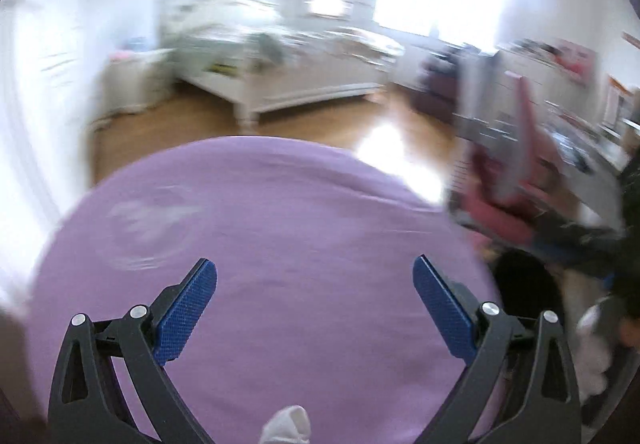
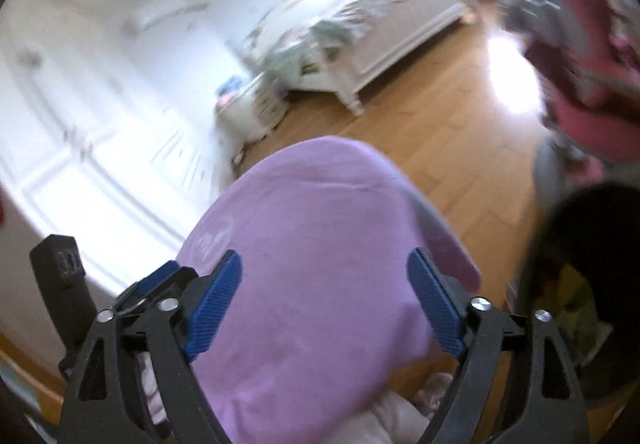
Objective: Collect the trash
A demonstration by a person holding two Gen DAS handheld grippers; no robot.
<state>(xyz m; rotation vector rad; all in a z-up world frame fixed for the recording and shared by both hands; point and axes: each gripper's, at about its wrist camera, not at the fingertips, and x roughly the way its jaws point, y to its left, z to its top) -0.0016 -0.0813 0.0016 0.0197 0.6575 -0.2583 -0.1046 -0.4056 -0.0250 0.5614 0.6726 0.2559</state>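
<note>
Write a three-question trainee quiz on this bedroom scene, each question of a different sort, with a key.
1. True or false: the left gripper is clamped on a crumpled tissue.
2. What colour is the cloth spread under both grippers? A green, B purple, C grey.
3. Fill in: the white bed stands on a ______ floor.

Key
1. False: its jaws stand open with nothing between them, as do those of the right gripper.
2. B
3. wooden

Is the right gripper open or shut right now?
Open. The right gripper shows its blue pads spread wide apart, with only the purple cover visible beyond the gap, nothing pinched.
</note>
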